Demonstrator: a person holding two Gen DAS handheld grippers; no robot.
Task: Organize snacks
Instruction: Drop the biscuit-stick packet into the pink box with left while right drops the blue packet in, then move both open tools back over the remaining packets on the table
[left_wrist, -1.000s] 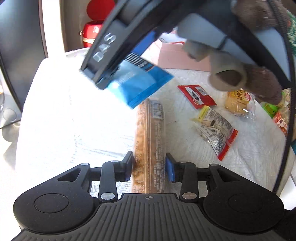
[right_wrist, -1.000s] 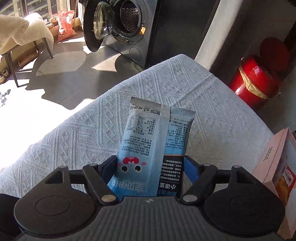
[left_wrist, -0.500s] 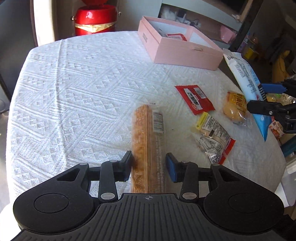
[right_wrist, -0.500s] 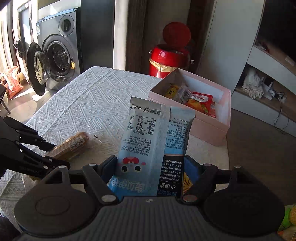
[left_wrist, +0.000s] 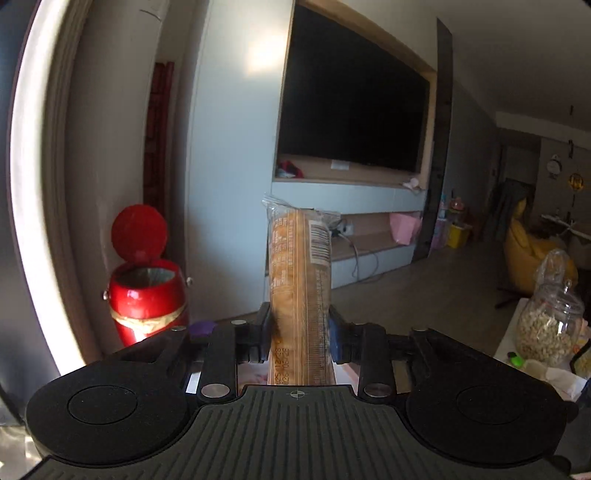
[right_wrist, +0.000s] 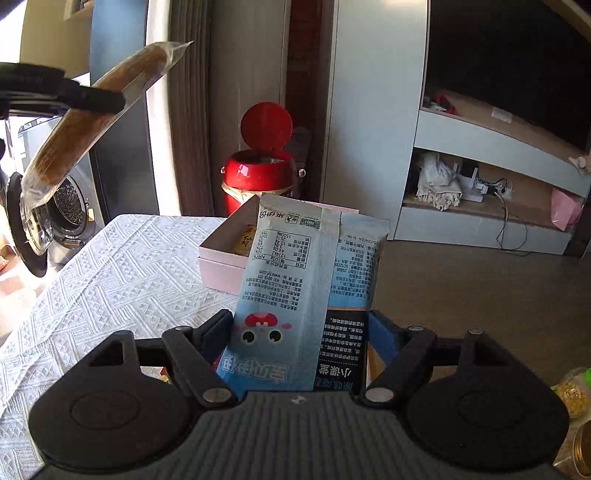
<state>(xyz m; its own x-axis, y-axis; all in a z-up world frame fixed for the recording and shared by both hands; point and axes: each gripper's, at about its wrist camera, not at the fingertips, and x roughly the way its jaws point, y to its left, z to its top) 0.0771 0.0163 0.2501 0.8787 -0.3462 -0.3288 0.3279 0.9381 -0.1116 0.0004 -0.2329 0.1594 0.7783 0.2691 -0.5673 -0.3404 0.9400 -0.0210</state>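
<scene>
Brown biscuit sleeve (left_wrist: 298, 280) clamped in my left gripper (left_wrist: 299, 332), blue snack packet (right_wrist: 295, 295) pinched in my right gripper (right_wrist: 300, 334), pink box (right_wrist: 221, 254) beyond on white tablecloth (right_wrist: 110, 280).

Ahead of the right gripper's fingers (right_wrist: 227, 328) the blue packet (right_wrist: 295, 295) fronts the pink box (right_wrist: 221, 258), while bare tablecloth (right_wrist: 122, 280) lies open to their left.

Colours, both wrist views
Biscuit pack (left_wrist: 299, 280): orange-brown, clear wrap, barcode. Pouch (right_wrist: 295, 295): pale blue, black panel, red cartoon face. Box (right_wrist: 221, 258): pink. Cloth (right_wrist: 122, 273): white, woven diamonds. Bin (right_wrist: 258, 173): glossy red.
</scene>
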